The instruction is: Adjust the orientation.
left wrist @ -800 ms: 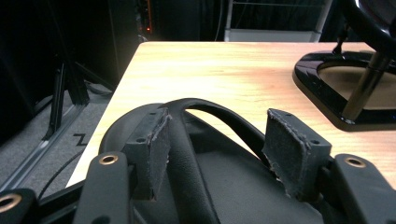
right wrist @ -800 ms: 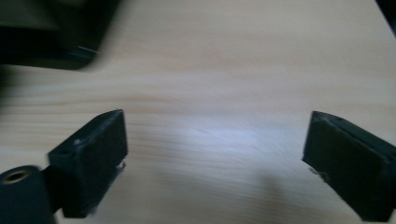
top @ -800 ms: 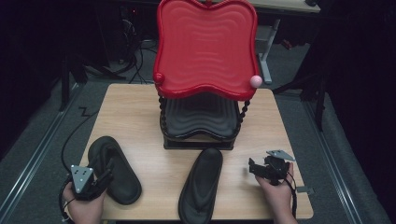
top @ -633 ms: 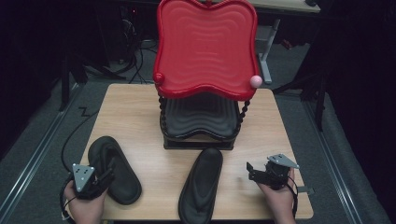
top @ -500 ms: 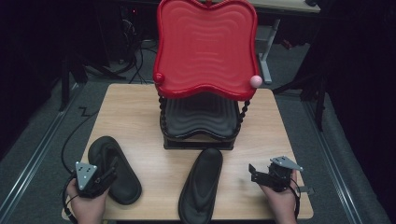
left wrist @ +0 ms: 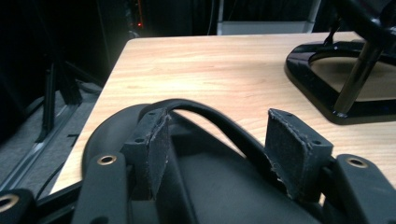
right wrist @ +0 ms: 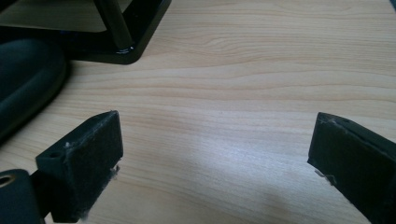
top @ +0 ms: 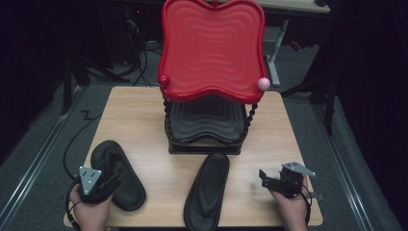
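Two black flip-flops lie on the wooden table (top: 139,115). The left flip-flop (top: 107,155) sits under my left gripper (top: 113,179), which is open. In the left gripper view its strap (left wrist: 210,116) arches between the spread pads (left wrist: 152,144) of the left gripper (left wrist: 224,144), and neither pad presses on it. The other flip-flop (top: 209,190) lies in the middle near the front edge. To its right, my right gripper (top: 265,179) hovers open over bare wood. Between the wide-apart pads of the right gripper (right wrist: 215,149) there is just tabletop, with the flip-flop's edge (right wrist: 28,79) off to the left.
A two-tier stand rises at the table's middle back, with a red wavy tray (top: 211,48) on top, a black tray (top: 207,120) below and a pink knob (top: 263,83) at one corner. Its black base (left wrist: 317,79) (right wrist: 140,28) stands close to both grippers. Cables trail on the dark floor.
The right gripper has drifted slightly right and toward the near edge. The left gripper has barely shifted over the left flip-flop. Both stay open.
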{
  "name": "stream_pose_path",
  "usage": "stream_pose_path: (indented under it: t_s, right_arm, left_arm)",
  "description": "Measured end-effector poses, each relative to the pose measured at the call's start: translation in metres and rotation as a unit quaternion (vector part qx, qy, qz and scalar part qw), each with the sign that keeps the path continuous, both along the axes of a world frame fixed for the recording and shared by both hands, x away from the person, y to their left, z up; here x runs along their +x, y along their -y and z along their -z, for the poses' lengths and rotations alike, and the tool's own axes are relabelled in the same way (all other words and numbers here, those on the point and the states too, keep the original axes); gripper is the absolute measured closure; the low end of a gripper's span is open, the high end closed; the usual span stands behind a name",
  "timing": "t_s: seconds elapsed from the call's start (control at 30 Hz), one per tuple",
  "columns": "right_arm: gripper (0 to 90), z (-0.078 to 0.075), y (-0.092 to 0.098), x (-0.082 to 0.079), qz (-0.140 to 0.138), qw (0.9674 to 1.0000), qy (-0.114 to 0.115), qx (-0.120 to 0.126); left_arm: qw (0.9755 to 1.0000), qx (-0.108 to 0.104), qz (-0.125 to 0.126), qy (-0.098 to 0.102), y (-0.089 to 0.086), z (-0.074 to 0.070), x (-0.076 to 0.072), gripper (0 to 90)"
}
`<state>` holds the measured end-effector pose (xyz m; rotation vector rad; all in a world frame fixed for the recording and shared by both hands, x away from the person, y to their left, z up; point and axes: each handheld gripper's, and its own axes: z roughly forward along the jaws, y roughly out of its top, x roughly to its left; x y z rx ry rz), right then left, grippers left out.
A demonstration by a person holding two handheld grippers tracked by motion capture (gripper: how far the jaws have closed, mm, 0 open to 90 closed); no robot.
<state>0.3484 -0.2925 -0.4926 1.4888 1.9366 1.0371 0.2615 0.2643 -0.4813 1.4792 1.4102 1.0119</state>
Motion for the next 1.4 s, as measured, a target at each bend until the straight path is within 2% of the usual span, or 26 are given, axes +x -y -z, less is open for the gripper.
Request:
stream_pose_path:
  t_s: [0.1,0.2,0.3,0.4,0.5,0.57,0.6,0.67,0.73,0.8,0.83,0.87,0.9,0.97,1.03,1.07,1.1,1.13,1.17,1.2,1.27,1.3,1.33,1.37,1.4]
  right_arm:
    - [4.2,-0.001,-0.007,0.005,-0.003,1.0,-0.001,0.001]
    - [5.3,0.0,-0.012,0.011,-0.008,1.0,-0.002,0.003]
    - [5.7,0.001,-0.016,0.014,-0.01,0.9999,-0.004,0.003]
    - [6.9,0.003,-0.022,0.018,-0.011,0.9999,-0.008,0.002]
    - [7.0,0.003,-0.023,0.018,-0.016,0.9999,-0.006,-0.002]
    - [7.1,0.003,-0.024,0.017,-0.015,0.9999,-0.006,-0.002]
    - [7.4,0.002,-0.023,0.017,-0.013,0.9999,-0.005,-0.002]
    - [7.8,0.003,-0.022,0.016,-0.011,0.9999,-0.005,-0.003]
    - [7.9,0.003,-0.021,0.016,-0.009,0.9999,-0.006,-0.002]
    - [8.1,0.004,-0.018,0.014,-0.007,0.9999,-0.008,-0.001]
    - [8.3,0.004,-0.017,0.014,-0.005,0.9999,-0.009,0.001]
    - [8.7,0.004,-0.015,0.012,-0.004,1.0,-0.007,0.002]
    - [8.8,0.003,-0.013,0.011,-0.001,1.0,-0.007,0.004]
    - [9.3,0.003,-0.011,0.011,0.0,1.0,-0.004,0.004]
    - [9.7,0.004,-0.01,0.01,0.003,1.0,-0.007,0.005]
    - [9.8,0.004,-0.01,0.01,0.004,1.0,-0.007,0.005]
    - [9.8,0.004,-0.01,0.01,0.004,1.0,-0.007,0.005]
    - [9.9,0.004,-0.01,0.01,0.002,1.0,-0.007,0.004]
    - [10.0,0.004,-0.01,0.01,0.002,1.0,-0.007,0.004]
    - [10.2,0.004,-0.01,0.009,0.003,1.0,-0.006,0.004]
    - [10.3,0.004,-0.01,0.009,0.002,1.0,-0.006,0.004]
    - [10.4,0.004,-0.011,0.009,0.003,1.0,-0.006,0.004]
    - [10.4,0.004,-0.011,0.009,0.003,1.0,-0.006,0.004]
    - [10.5,0.004,-0.011,0.009,0.002,1.0,-0.006,0.004]
    - [10.6,0.004,-0.011,0.009,0.002,1.0,-0.007,0.004]
  left_arm:
    - [0.9999,0.002,-0.013,-0.01,-0.005,0.003,-0.007,40.0]
    - [0.9996,-0.002,-0.024,-0.011,-0.011,0.002,-0.015,39.8]
    - [0.9995,-0.015,-0.018,-0.02,-0.014,0.004,-0.017,36.5]
    - [0.9985,-0.025,0.001,-0.048,-0.012,0.012,-0.015,34.2]
    - [0.9979,-0.024,-0.007,-0.059,-0.01,0.014,-0.012,34.2]
    - [0.9971,-0.015,-0.017,-0.073,-0.008,0.017,-0.01,35.2]
    - [0.9957,-0.009,-0.024,-0.089,-0.008,0.021,-0.007,39.2]
    - [0.9944,-0.006,-0.028,-0.102,-0.007,0.023,-0.005,49.9]
    - [0.9938,-0.007,-0.037,-0.105,-0.007,0.023,-0.005,59.7]
    - [0.9932,-0.026,-0.041,-0.105,-0.009,0.02,-0.003,62.2]
    - [0.9937,-0.026,-0.044,-0.1,-0.009,0.019,-0.003,65.9]
    - [0.9953,-0.02,-0.034,-0.088,-0.007,0.015,-0.003,71.3]
    - [0.9961,-0.017,-0.025,-0.083,-0.005,0.013,-0.002,71.7]
    - [0.9968,-0.014,-0.006,-0.078,0.001,0.011,-0.001,72.3]
    - [0.9972,-0.009,0.024,-0.07,0.007,0.01,0.0,72.5]
    - [0.9969,-0.006,0.042,-0.066,0.01,0.009,0.001,72.5]
    - [0.9969,-0.006,0.042,-0.066,0.01,0.009,0.001,72.5]
    - [0.9962,-0.006,0.06,-0.064,0.013,0.009,0.003,72.5]
    - [0.995,-0.006,0.075,-0.065,0.016,0.01,0.004,72.6]
    - [0.9929,-0.001,0.092,-0.075,0.021,0.014,0.007,72.5]
    - [0.9921,0.004,0.095,-0.083,0.022,0.016,0.008,71.8]
    - [0.9911,0.017,0.092,-0.095,0.023,0.02,0.009,70.9]
    - [0.9911,0.017,0.092,-0.095,0.023,0.02,0.009,68.4]
    - [0.9912,0.027,0.088,-0.096,0.023,0.021,0.008,68.4]
    - [0.9913,0.032,0.084,-0.096,0.023,0.021,0.008,64.0]
